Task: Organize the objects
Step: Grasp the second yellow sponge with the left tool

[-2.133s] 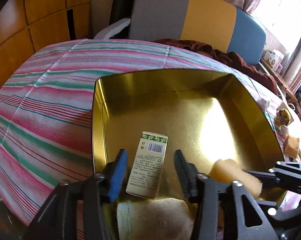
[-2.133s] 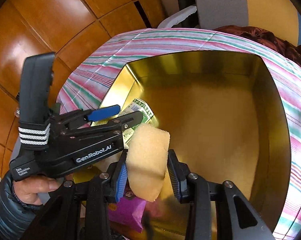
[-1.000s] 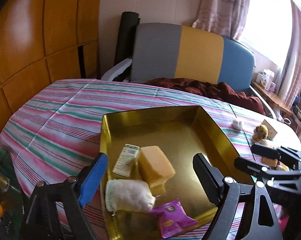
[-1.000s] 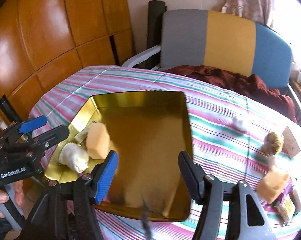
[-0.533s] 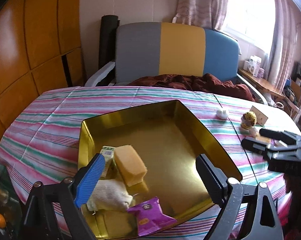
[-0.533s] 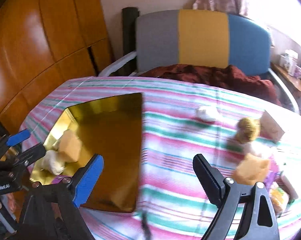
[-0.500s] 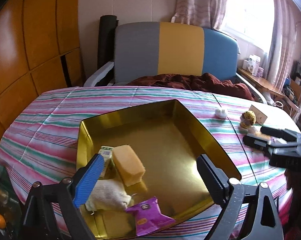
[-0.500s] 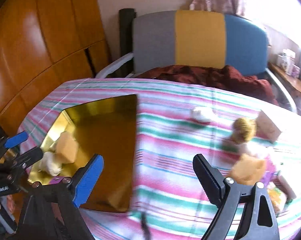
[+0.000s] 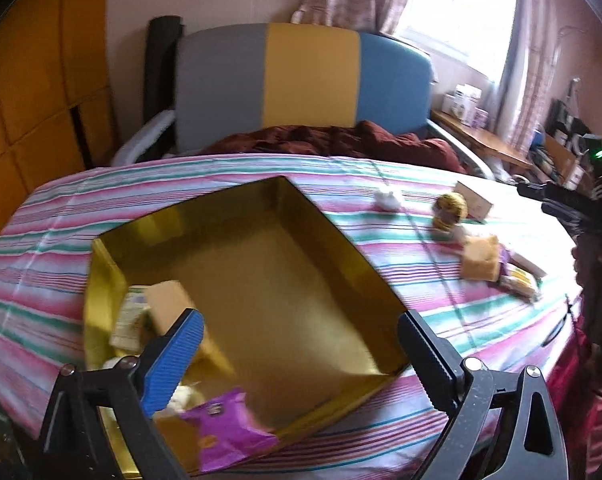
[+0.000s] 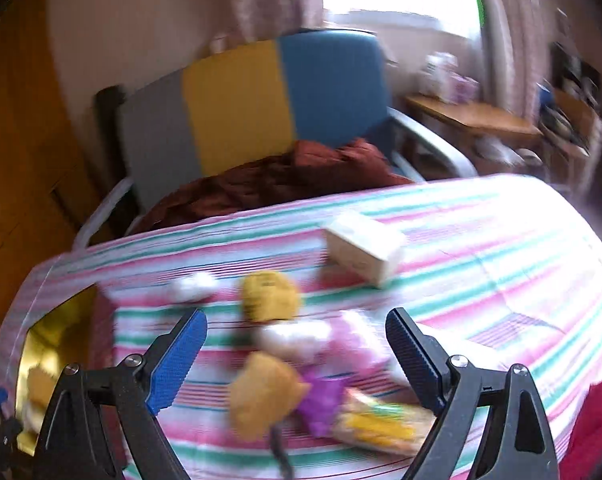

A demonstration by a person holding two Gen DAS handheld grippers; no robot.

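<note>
Right gripper (image 10: 295,354) gapes wide, empty, directly over the loose pile: yellow sponge (image 10: 267,398) nearest, just below-left of centre. Left gripper (image 9: 299,354) also spread, empty, over the gold tray (image 9: 343,236), well apart. Right is closer.

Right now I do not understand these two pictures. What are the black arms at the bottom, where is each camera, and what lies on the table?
Each picture comes from a camera mounted on a hand-held gripper, looking along its two fingers. The left gripper is open and holds nothing; below it sits a gold tray containing a sponge and a purple packet. The right gripper is also open and empty, above loose things on the striped tablecloth: another sponge, a yellow ball and a small box. This picture is blurred.
</note>
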